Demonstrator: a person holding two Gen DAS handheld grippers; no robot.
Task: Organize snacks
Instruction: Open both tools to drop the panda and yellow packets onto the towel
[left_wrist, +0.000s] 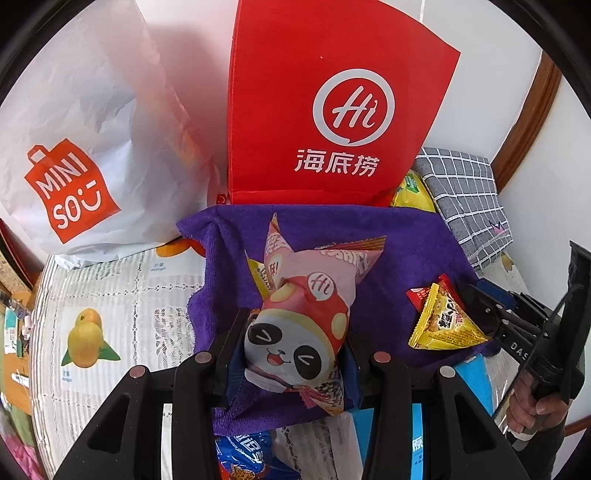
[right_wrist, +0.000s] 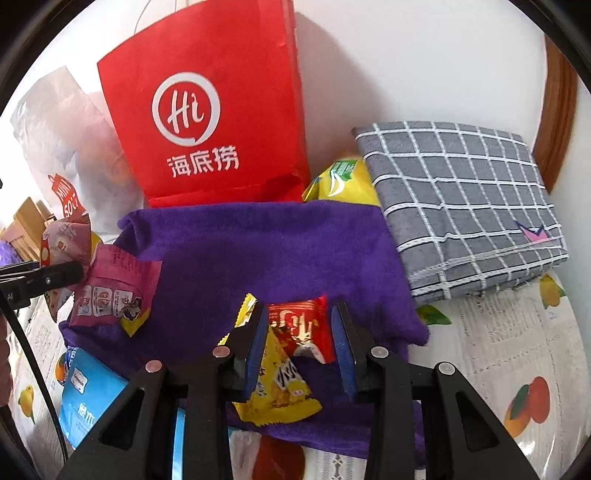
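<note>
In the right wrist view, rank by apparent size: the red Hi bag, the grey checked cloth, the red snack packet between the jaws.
1. red Hi bag
2. grey checked cloth, close behind the bag
3. red snack packet, clearly smallest, though nearest the camera

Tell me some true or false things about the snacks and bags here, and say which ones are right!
1. The left hand-held gripper holds a panda snack packet. True.
2. The big red bag lies flat on the purple towel. False: it stands upright behind the towel.
3. A yellow packet and a red packet sit between the fingers of the right hand-held gripper. True.
4. The white Miniso bag is right of the red bag. False: it is on the left.
5. The folded cloth beside the towel is grey with white checks. True.
</note>
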